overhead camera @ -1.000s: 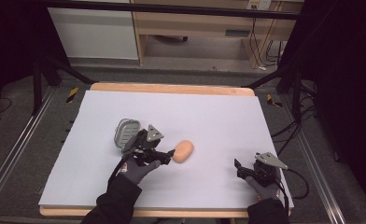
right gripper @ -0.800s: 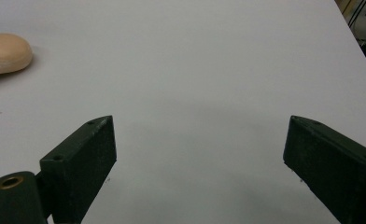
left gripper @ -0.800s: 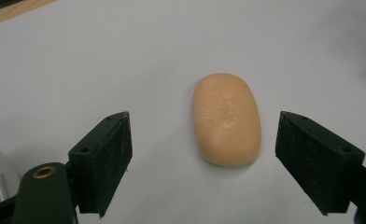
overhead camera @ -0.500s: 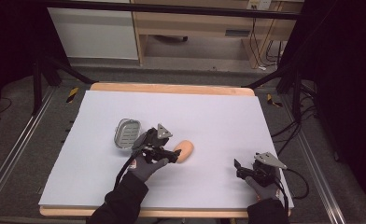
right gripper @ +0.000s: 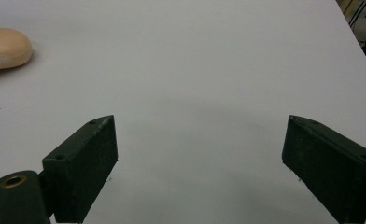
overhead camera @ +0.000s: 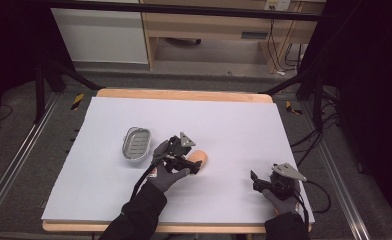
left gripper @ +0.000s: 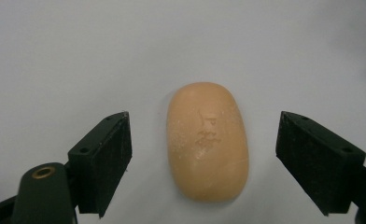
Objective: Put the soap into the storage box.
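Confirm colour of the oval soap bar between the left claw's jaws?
Peach-orange oval soap bar, faint stamp on top; clearest in the left gripper view.

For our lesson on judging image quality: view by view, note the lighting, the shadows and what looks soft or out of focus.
High view: white table sheet brightly lit, surroundings dark. Left gripper view: soap sharp enough to show its stamp, faint shadow at its base, jaws slightly soft. Right gripper view: even light, a soft grey shadow between the jaws, soap at the edge slightly blurred.

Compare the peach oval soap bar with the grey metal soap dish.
The peach oval soap bar is solid, rounded and matte; the grey metal soap dish is hollow, ribbed and shiny. The bar lies between the open left gripper jaws; the dish sits apart, untouched. Both rest on the white table.
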A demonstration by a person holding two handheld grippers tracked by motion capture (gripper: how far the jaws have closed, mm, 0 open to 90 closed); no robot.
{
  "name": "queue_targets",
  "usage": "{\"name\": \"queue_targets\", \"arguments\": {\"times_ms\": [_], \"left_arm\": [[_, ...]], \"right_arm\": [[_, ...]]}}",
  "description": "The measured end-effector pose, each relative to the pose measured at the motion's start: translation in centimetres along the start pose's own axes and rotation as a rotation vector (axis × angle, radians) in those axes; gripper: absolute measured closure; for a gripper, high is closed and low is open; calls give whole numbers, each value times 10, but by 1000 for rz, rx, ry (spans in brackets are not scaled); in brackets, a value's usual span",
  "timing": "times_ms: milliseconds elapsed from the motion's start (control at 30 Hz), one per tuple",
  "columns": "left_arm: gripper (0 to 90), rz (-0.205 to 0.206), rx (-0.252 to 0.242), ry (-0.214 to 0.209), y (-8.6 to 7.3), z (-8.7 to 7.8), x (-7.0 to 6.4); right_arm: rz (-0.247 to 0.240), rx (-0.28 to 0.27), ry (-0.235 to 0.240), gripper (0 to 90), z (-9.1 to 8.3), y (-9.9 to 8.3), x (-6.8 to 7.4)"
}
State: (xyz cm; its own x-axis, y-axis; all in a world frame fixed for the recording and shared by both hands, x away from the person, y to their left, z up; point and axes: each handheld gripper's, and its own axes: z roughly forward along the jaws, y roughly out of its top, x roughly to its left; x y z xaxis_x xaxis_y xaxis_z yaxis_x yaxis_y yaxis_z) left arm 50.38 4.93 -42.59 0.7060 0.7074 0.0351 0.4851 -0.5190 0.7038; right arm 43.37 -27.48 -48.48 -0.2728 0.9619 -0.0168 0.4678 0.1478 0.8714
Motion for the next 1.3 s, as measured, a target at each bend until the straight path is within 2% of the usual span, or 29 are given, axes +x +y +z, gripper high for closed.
{"name": "queue_targets", "arguments": {"times_ms": [367, 667, 867, 1067, 1300], "left_arm": [[176, 10, 37, -9, 7, 14, -2], [174, 28, 87, -27, 9, 27, -3], [177, 34, 105, -36, 9, 33, -6], [179, 41, 118, -24, 5, 39, -5], [180, 29, 129, -23, 2, 45, -3]], "right_arm": [[0, 1, 3, 105, 0, 0, 0], [6, 5, 7, 107, 0, 0, 0], [3, 4, 5, 108, 0, 0, 0], [4, 5, 5, 109, 0, 0, 0], [7, 7, 5, 111, 0, 0, 0]]}}
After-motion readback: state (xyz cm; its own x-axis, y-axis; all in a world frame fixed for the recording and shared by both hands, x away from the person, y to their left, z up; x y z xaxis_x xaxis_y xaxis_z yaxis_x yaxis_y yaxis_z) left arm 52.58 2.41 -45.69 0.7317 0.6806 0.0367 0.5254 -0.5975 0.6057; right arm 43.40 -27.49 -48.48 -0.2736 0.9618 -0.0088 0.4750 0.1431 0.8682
